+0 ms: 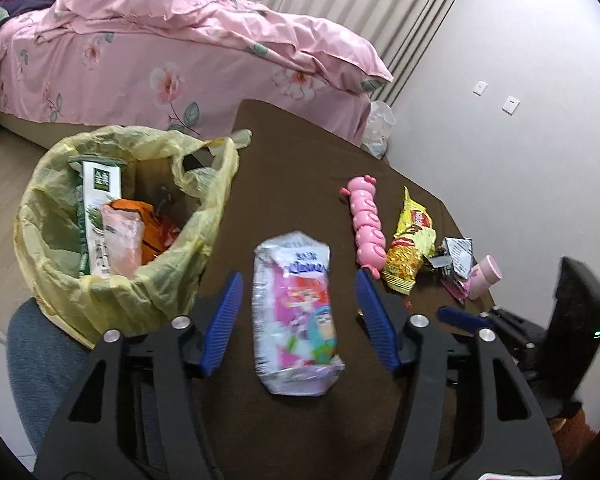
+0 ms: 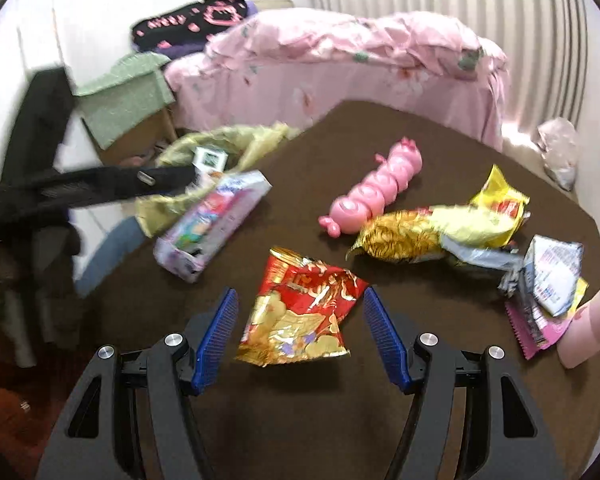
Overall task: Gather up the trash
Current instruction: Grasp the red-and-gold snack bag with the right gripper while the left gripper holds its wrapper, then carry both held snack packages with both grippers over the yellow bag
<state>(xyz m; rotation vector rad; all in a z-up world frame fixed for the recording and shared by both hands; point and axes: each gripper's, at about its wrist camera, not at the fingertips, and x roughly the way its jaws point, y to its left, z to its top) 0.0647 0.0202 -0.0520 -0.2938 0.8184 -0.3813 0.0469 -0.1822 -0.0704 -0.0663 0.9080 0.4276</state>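
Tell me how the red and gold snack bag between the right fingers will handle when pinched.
The red and gold snack bag looks crumpled and flat, so probably floppy and light. Its glossy foil may slip in the open right hand-held gripper.

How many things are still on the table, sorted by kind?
Packets: 3 (pink packet, red packet, yellow packet)
Toy: 1
Cup: 1
Wrapper pile: 1, pieces too tangled to count
Total: 6
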